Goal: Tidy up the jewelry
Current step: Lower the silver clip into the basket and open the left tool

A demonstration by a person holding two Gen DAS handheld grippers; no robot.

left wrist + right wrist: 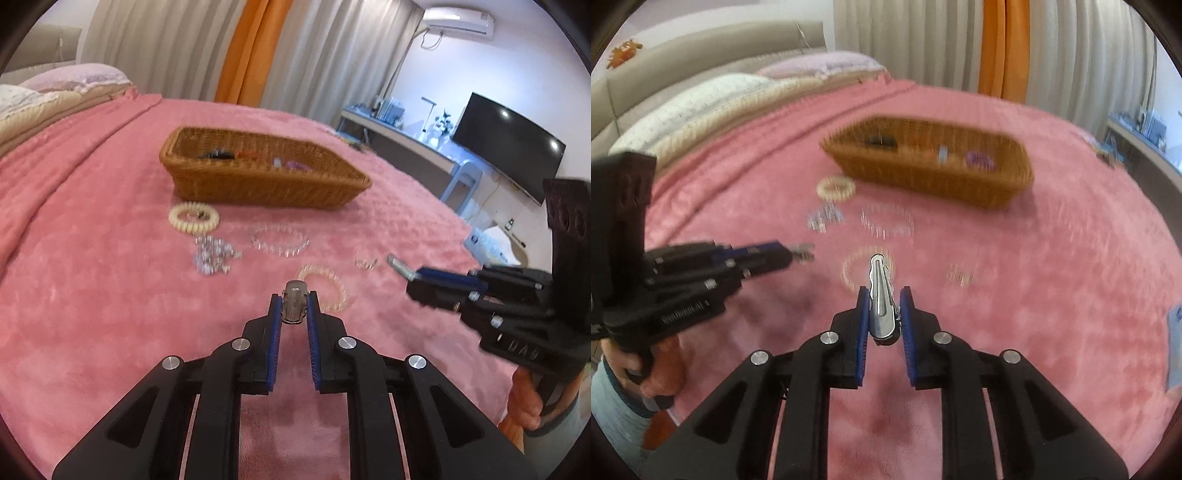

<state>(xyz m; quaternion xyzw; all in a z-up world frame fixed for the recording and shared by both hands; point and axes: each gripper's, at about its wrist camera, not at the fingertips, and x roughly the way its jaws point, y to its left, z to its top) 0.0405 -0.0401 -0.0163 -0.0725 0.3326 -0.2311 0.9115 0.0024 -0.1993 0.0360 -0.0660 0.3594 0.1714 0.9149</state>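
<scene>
A bed with a pink plush blanket [110, 258] is carrying everything, and the wicker basket [258, 181] is sitting on it toward the far side. A few pieces are already lying inside the basket: something dark, something purple and a small pale item, all too blurred to name.

Outside it, several pieces are still waiting on the blanket. A cream beaded bracelet [194, 218] is lying just in front of the basket, a clear crystal bracelet [279, 240] is lying beside it, and a heap of silver-clear beads [212, 256] is resting just below the cream one. A pale pink bracelet [327, 288] is lying nearer, and a small pair of clear earrings or rings [365, 263] is sitting to its right.

The left tool [294, 308] is pinching a small greyish clip [294, 301] between its blue pads. The right tool [882, 314] is gripping a silver metal hair clip [881, 295], held above the blanket.

By my judgement the sorting is partly done: two pieces are in hand and about five are still left.
</scene>
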